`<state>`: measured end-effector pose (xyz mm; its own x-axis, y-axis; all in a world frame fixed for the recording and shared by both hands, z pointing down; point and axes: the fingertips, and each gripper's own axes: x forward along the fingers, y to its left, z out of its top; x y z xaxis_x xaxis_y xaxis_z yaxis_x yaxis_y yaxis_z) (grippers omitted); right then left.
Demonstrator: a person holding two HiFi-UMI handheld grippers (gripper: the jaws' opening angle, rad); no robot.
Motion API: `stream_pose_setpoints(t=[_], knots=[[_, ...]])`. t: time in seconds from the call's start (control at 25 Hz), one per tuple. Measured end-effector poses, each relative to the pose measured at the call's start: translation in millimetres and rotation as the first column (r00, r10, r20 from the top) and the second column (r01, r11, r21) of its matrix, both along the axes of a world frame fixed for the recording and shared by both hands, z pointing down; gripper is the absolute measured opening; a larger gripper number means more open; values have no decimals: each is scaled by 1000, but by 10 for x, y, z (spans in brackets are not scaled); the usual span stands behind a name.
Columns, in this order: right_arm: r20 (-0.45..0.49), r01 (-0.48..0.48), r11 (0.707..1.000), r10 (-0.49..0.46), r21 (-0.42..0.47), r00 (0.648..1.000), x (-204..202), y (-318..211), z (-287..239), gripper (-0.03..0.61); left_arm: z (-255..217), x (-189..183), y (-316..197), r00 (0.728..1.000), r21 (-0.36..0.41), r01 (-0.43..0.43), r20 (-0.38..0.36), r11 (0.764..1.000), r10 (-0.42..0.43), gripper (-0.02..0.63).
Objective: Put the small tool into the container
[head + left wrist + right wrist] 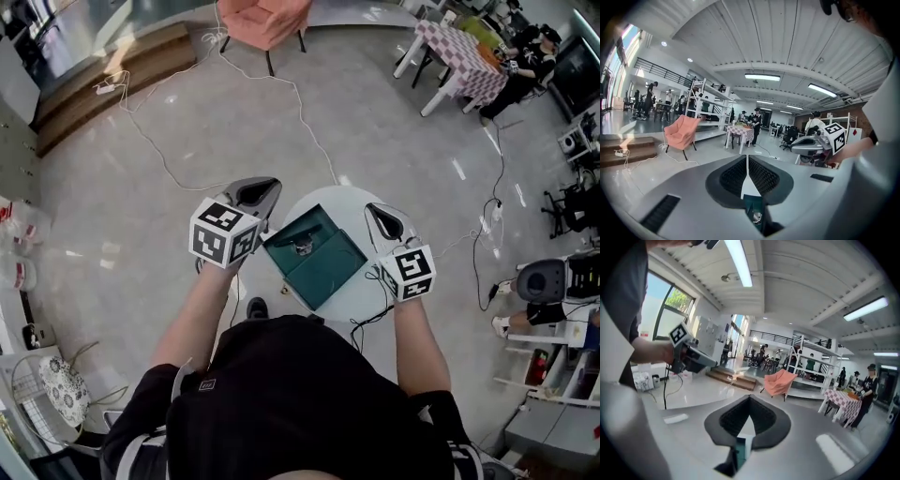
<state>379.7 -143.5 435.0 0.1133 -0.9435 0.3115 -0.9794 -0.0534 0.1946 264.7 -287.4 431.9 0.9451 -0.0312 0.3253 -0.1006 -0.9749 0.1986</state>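
Note:
A teal open container (330, 270) sits on a small round white table (367, 292), and a small metallic tool (302, 246) lies inside it. My left gripper (258, 190) hovers at the container's left edge, its pads meeting with nothing between them. At the container's right edge my right gripper (381, 217) is also shut and empty. In the left gripper view the shut left gripper (747, 159) points out into the room, with the container (751, 205) and tool (757, 217) showing below it. The right gripper view shows the shut right gripper (750, 399) above a sliver of teal (739, 449).
Cables (300, 112) trail over the glossy floor beyond the table. A pink armchair (267, 19) stands at the far side and a checkered table (459, 56) with seated people is at the far right. Shelving and clutter line both sides of the floor.

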Motion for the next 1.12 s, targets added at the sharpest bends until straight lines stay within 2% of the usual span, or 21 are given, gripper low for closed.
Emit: stream_pose_setpoints(t=[0.16, 0.36, 0.48, 0.72, 0.96, 1.12], knots=[[224, -57, 990, 27, 129, 974, 106, 341, -454, 11, -240, 154, 15, 1000, 40, 3, -17, 999, -2, 20], [354, -127, 951, 20, 283, 935, 306, 636, -853, 11, -449, 297, -15, 999, 70, 18, -32, 997, -16, 20], [350, -127, 932, 0, 340, 937, 380, 787, -1077, 11, -555, 325, 40, 999, 79, 26, -48, 997, -22, 20], [264, -193, 875, 79, 444, 961, 591, 1107, -1497, 9, -734, 402, 216, 995, 79, 41, -95, 996, -33, 20], [233, -177, 888, 81, 424, 969, 561, 1155, -1427, 8, -714, 429, 319, 995, 86, 42, -90, 995, -34, 20], [247, -200, 887, 101, 417, 964, 586, 1128, -1353, 8, -681, 425, 328, 996, 81, 44, -81, 996, -37, 20]])
